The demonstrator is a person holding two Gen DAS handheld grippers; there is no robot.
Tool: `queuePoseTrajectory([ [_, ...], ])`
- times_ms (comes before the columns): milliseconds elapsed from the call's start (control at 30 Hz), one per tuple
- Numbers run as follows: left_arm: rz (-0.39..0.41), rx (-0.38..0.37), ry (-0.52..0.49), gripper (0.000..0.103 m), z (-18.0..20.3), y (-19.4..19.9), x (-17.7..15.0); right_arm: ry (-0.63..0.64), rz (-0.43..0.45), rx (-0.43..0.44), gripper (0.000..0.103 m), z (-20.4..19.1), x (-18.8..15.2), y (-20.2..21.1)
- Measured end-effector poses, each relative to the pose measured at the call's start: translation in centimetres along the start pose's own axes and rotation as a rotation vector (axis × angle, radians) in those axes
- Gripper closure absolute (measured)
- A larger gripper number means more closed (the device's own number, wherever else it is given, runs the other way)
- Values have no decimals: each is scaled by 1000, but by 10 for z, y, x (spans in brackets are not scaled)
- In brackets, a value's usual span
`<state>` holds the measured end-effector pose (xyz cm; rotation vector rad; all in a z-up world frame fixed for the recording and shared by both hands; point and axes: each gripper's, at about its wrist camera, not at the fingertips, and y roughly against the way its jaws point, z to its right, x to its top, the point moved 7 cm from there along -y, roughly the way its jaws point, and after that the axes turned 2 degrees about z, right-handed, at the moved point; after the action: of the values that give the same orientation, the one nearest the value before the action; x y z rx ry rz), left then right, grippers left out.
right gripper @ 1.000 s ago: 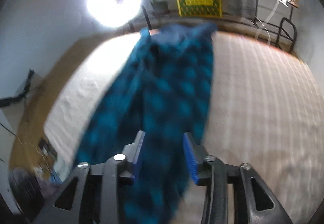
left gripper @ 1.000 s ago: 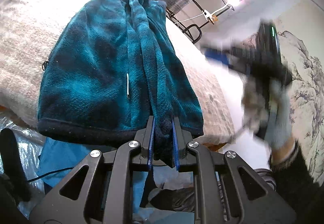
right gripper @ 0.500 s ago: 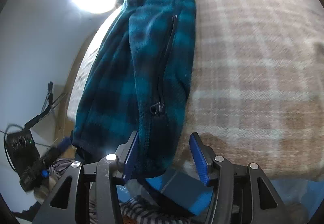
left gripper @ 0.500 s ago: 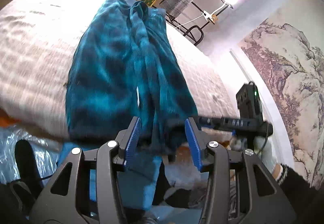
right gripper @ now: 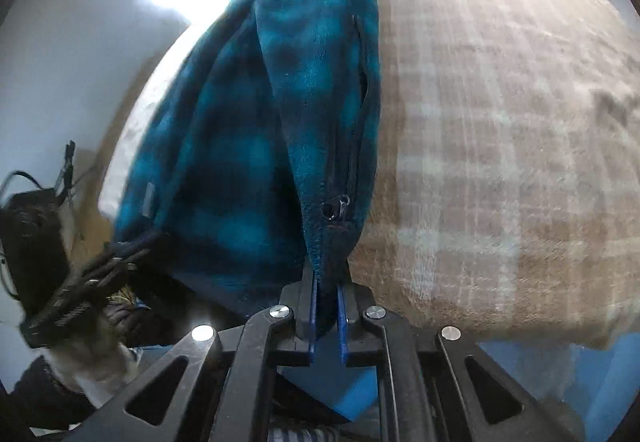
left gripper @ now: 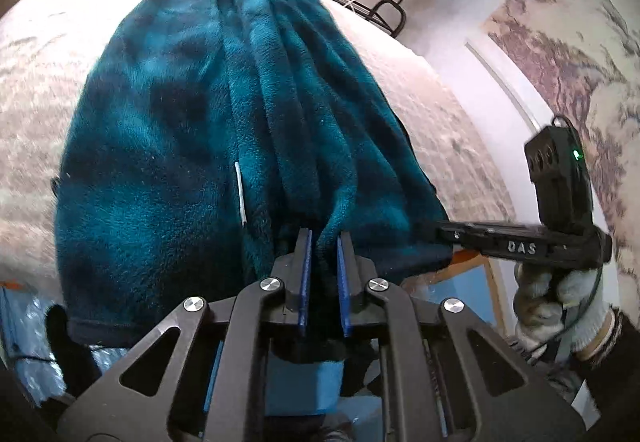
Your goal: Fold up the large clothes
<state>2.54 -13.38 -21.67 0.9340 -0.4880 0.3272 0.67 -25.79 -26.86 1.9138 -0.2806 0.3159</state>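
Lying lengthwise on a bed covered with a beige checked blanket [right gripper: 500, 130], the teal-and-dark plaid fleece jacket [left gripper: 172, 146] runs from the far edge at twelve o'clock down to the near edge at six o'clock, where its dark hem hangs just over the side. Its pile is thick and fuzzy; long folds bunch down the middle, and a small white tag [left gripper: 240, 198] shows on the left panel. In the right wrist view a pocket zipper [right gripper: 352, 146] runs down the nearer panel, its metal pull [right gripper: 343, 201] near the lower end.

Both grippers have just been closing with cloth between their jaws. The left gripper [left gripper: 323, 250] pinches a gathered fold of the hem between its blue pads. The right gripper [right gripper: 328, 292] clamps the pointed bottom corner just below the zipper pull. At three o'clock in the left view, a gloved hand [left gripper: 560, 306] grips the right tool's handle.
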Motion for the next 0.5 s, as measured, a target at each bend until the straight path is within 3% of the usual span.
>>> queuePoseTrajectory([
  [100, 1, -14, -26, 92, 3, 15, 0, 4, 28, 31, 92, -2, 8, 11],
  [133, -1, -28, -25, 92, 3, 21, -1, 1, 38, 45, 87, -3, 11, 16],
  [200, -3, -64, -25, 92, 1, 38, -1, 8, 69, 62, 65, -4, 16, 27],
  [233, 2, -63, -32, 91, 0, 44, 3, 17, 102, 64, 64, -6, 18, 34],
  [300, 37, -38, -43, 82, -10, 62, 9, 30, 129, 72, 59, -8, 23, 39],
  [367, 82, 9, -19, 49, -28, 76, 18, 26, 133, 85, 51, -7, 27, 39],
  [500, 113, 92, 135, 47, -86, 85, 28, 8, 81, 83, 49, -5, 29, 19],
])
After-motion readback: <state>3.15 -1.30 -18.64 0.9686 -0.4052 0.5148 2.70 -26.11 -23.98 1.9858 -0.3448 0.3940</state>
